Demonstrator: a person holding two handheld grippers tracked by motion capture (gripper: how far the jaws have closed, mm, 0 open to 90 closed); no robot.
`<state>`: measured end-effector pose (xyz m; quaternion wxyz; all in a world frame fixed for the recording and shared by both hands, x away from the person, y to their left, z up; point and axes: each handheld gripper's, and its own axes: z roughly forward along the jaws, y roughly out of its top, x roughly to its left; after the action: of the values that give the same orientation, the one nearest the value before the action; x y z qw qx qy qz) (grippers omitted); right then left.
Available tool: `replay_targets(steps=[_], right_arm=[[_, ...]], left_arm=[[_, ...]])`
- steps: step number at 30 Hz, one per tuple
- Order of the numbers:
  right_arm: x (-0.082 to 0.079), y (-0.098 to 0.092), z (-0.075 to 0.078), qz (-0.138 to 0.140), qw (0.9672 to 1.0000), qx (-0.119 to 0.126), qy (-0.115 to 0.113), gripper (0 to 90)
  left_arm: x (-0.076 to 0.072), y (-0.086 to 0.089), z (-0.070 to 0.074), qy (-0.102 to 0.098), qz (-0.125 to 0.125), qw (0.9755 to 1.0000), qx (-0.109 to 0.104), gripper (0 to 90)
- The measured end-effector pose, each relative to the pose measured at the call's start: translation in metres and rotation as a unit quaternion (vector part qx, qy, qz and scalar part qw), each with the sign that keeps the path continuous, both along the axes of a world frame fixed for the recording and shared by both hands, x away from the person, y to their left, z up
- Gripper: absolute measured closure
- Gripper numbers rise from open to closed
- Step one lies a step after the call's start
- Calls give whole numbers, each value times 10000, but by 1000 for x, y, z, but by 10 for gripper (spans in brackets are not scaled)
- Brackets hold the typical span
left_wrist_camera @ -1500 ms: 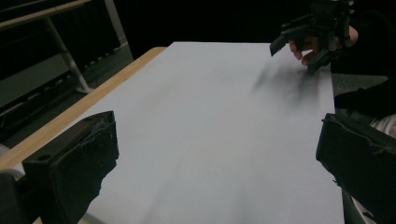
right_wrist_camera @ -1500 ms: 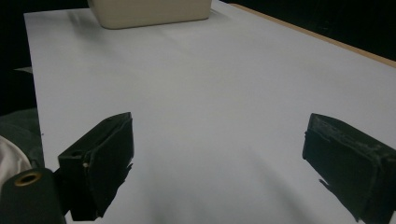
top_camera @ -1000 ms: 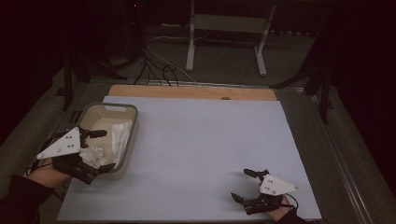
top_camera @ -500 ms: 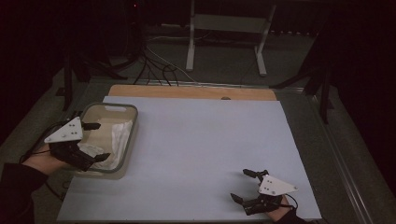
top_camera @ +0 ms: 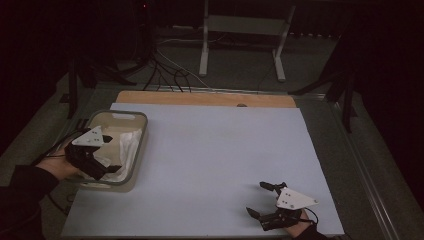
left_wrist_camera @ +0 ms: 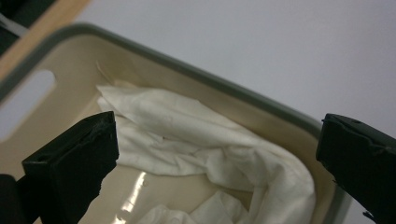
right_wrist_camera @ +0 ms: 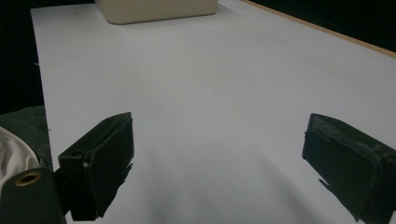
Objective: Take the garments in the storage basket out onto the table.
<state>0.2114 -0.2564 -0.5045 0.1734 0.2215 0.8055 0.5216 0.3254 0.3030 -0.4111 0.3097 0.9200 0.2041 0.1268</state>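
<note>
Two grippers on the go here, one per hand, and both have their jaws spread wide with nothing between them.

Left gripper (top_camera: 107,152) hangs over the beige bin (top_camera: 141,131) at the left edge of the table (top_camera: 210,150), held by the person's left hand (top_camera: 57,165), which comes in from the lower left with a dark sleeve behind it. In the high view the grey three-cornered plate sits on top and the black jaws point into the bin. From the left gripper view you look straight down between the jaws at the white cloth (left_wrist_camera: 205,140): it's crumpled in the bottom of the bin, bunched against the wall on the side toward the middle of the table, with some bare glossy floor of the bin showing next to it. One jaw is over the inside of the bin, the other sits out past the grey rim, over the table. Whether either jaw tip touches the cloth, I can't tell, but nothing is pinched.

Right gripper (top_camera: 264,199) is way over at the near right corner of the table, well apart from the bin, low over the pale surface, maybe resting on it. Its own view just has bare table between the jaws and the bin far off at the top.

Table has a wooden strip along its far edge.
</note>
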Motion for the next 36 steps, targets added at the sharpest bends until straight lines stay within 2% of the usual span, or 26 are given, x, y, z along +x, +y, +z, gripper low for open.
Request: replay_targets(steps=[1, 2, 8, 9, 10, 11, 13, 14, 15, 17, 20, 21, 22, 27, 28, 31, 32, 33, 34, 35, 36], right_arm=[[0, 0, 0, 0, 10000, 0, 0, 92], [0, 0, -1, 6, 10000, 9, -32, 92], [0, 0, -1, -27, 10000, 0, 21, 93], [0, 0, -1, -27, 10000, 0, 21, 93], [0, 0, -1, -27, 10000, 2, 25, 93], [0, 0, -1, -18, 10000, 4, -9, 93], [0, 0, -1, -24, 10000, -9, -35, 93], [0, -1, -1, -53, 10000, -7, 30, 93], [0, -1, -1, -53, 10000, -7, 30, 93], [0, -1, -1, -51, 10000, -6, 11, 93], [0, -1, -1, -65, 10000, -17, 35, 93], [0, -1, -1, -64, 10000, -16, 15, 94], [0, -1, -1, -66, 10000, -27, 25, 93], [1, -1, -2, -79, 10000, -10, -5, 94], [1, -1, -2, -79, 10000, -10, 18, 94], [1, -1, -2, -70, 10000, -27, 16, 94], [0, -1, -2, -75, 10000, -9, 7, 94], [0, -1, -1, -96, 9999, -17, 22, 94], [0, -1, -1, -91, 10000, 0, 28, 94], [0, -2, -1, -94, 9999, 2, 39, 94], [0, -2, -1, -94, 9999, 2, 39, 94]], left_arm=[[0, 0, 0, 0, 0, 10000, 0, 0], [3, -1, -3, 99, 12, 9999, 40, 0], [10, -5, -14, 404, 9, 9988, 273, 0], [10, -5, -14, 404, 9, 9988, 273, 0], [11, -6, -16, 466, 22, 9985, 291, 0], [14, -7, -20, 546, 26, 9977, 408, 0], [14, -8, -21, 586, 29, 9974, 414, 0], [16, -10, -24, 684, 14, 9966, 454, 0], [16, -10, -24, 684, 14, 9966, 454, 0], [19, -14, -27, 809, 4, 9954, 516, 0], [20, -16, -30, 830, 7, 9946, 622, 0], [21, -16, -32, 865, 34, 9940, 663, 3], [24, -16, -35, 1058, 78, 9920, 678, 3], [26, -19, -40, 1211, -18, 9900, 723, 3], [28, -21, -42, 1259, -81, 9884, 840, 4], [31, -22, -44, 1256, -131, 9879, 898, 4], [32, -23, -45, 1294, -147, 9871, 927, 4], [35, -24, -48, 1333, -188, 9854, 1046, 4], [35, -24, -48, 1333, -188, 9854, 1046, 4], [36, -26, -52, 1409, -195, 9834, 1126, 4], [36, -26, -52, 1409, -195, 9834, 1126, 3]])
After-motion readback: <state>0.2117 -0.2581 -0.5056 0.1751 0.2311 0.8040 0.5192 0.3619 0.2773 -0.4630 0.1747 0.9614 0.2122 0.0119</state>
